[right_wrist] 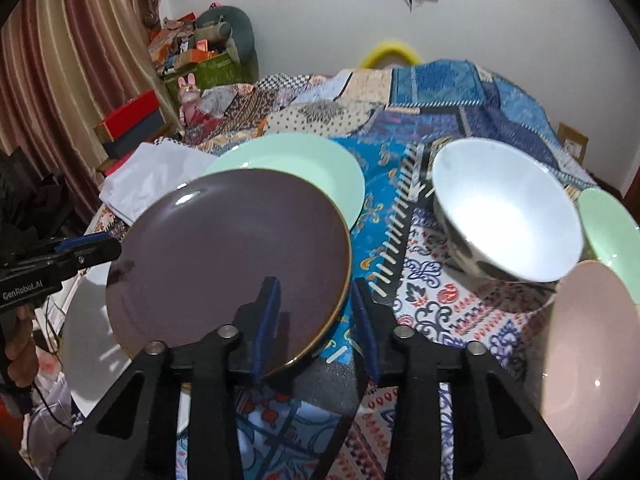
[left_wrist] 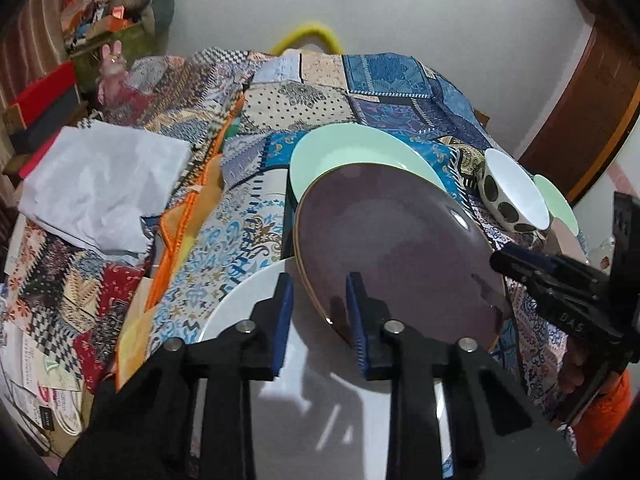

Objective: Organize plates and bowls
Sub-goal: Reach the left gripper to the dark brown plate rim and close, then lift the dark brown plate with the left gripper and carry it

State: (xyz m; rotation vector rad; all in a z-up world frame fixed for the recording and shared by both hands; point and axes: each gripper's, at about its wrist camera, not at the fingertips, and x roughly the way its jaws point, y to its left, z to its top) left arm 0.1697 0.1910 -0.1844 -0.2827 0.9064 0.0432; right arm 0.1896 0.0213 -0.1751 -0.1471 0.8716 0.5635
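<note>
Both fisheye views are evenly lit by soft indoor light, seemingly from overhead, with small white glints on the purple plate [left_wrist: 394, 240] and a bright washed-out patch inside the white bowl [right_wrist: 506, 210]. Gripper shadows fall across the white plate [left_wrist: 320, 400] in the left wrist view. Edges bow strongly and darken into a black vignette, and fine detail looks soft and blocky.
</note>
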